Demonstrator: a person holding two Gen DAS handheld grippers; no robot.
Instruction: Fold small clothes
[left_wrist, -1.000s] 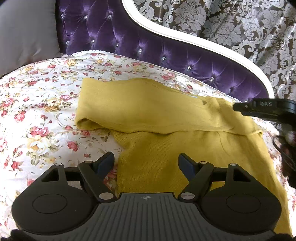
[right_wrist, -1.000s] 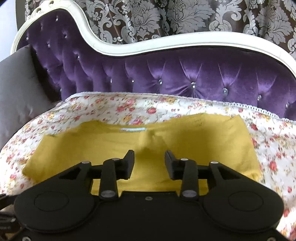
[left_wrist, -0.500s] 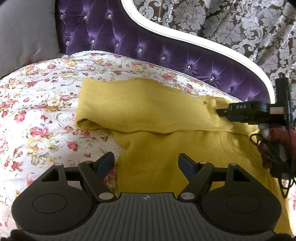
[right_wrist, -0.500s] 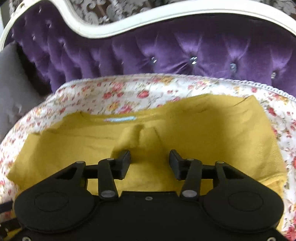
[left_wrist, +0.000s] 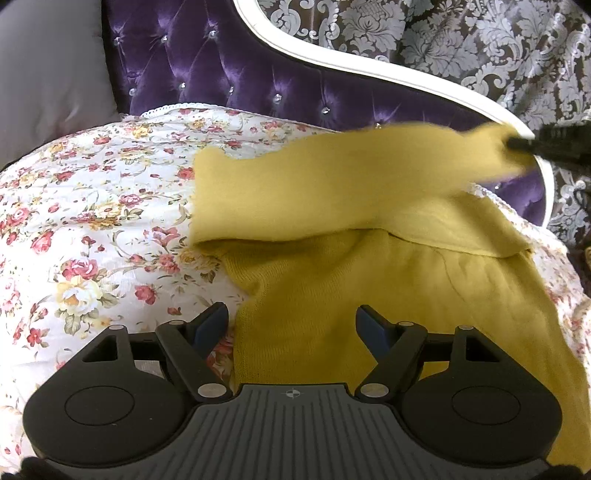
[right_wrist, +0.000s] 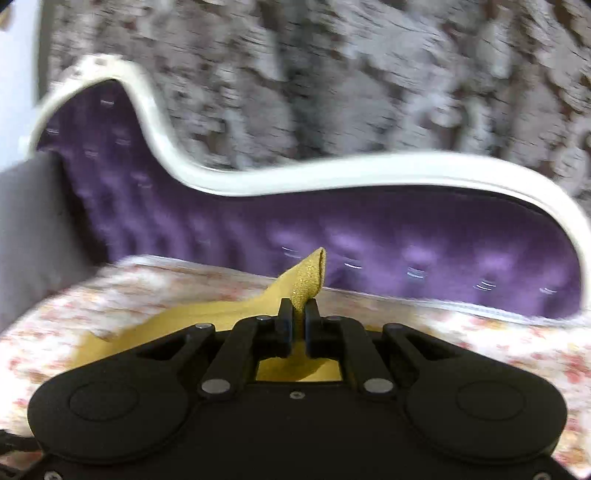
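Note:
A mustard yellow knit garment (left_wrist: 332, 280) lies on the floral bedspread (left_wrist: 92, 229). My left gripper (left_wrist: 291, 325) is open and empty, low over the garment's near left edge. My right gripper (right_wrist: 299, 317) is shut on a pinch of the yellow garment (right_wrist: 308, 275) and holds it lifted above the bed. In the left wrist view the right gripper (left_wrist: 517, 144) shows at the far right, pulling a fold of the garment (left_wrist: 351, 173) up. The right wrist view is motion blurred.
A purple tufted headboard (left_wrist: 221, 70) with a white frame (right_wrist: 295, 173) stands behind the bed. A grey pillow (left_wrist: 44, 66) sits at the back left. A damask curtain (left_wrist: 480, 44) hangs behind.
My right gripper has shut on the garment's upper fold and lifted it up off the bed. The fold now hangs raised toward the right. My left gripper has not moved.

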